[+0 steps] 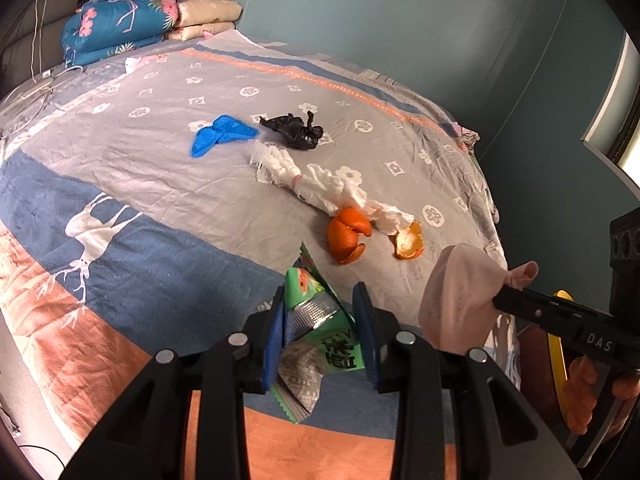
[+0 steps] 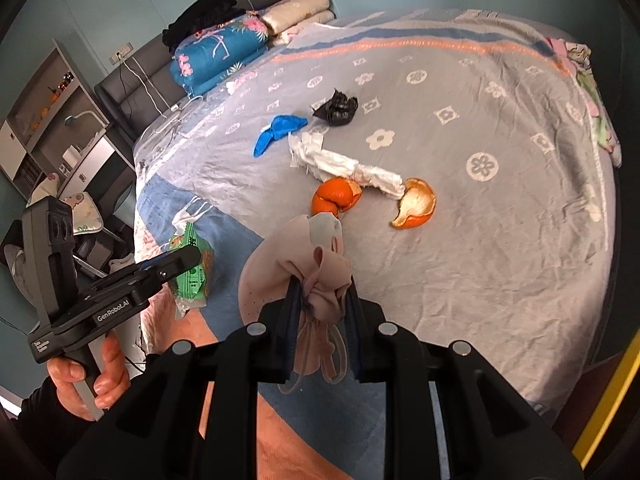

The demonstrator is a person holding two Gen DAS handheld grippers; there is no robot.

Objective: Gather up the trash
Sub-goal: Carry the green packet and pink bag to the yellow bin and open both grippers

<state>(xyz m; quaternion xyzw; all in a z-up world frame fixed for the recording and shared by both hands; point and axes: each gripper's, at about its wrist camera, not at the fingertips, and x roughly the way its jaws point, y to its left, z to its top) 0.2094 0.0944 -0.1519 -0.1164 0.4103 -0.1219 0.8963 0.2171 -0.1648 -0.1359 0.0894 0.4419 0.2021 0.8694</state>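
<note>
Trash lies spread on the grey, blue and salmon patterned bed cover [image 2: 500, 240], and both tools already hold a piece of it. Our left gripper [image 1: 320, 320] is closed on a crumpled green foil snack wrapper [image 1: 320, 320] with a silver inner side. It carries black Chinese characters on a green panel, but we cannot read them with certainty. In the right wrist view the same left gripper [image 2: 180, 260] shows white lettering "GenRobot.AI" on its black body, and a smaller label near the handle is too small to read. A bare hand [image 2: 96, 376] grips that handle.

Our right gripper [image 2: 320, 300] is clamped on a pale pink soft face mask with thin ear loops [image 2: 296, 272], bunched between the blue pads. From the left wrist view the right gripper [image 1: 500, 298] shows the white letters "DAS" on its side, the rest being cut off.

Further on the cover rest a blue crumpled plastic glove [image 2: 280, 130], a black crumpled plastic bag [image 2: 338, 108] just beside it, and a long white twisted tissue roll [image 2: 348, 166] near both. One end of the roll touches two orange citrus peels: a rounded one [image 2: 334, 198] and a curled one with its pale inside up [image 2: 418, 204].

At the head of the bed lie a folded blue floral quilt [image 2: 216, 56], a folded cream quilt [image 2: 298, 14] and a black cloth pile [image 2: 204, 14].
</note>
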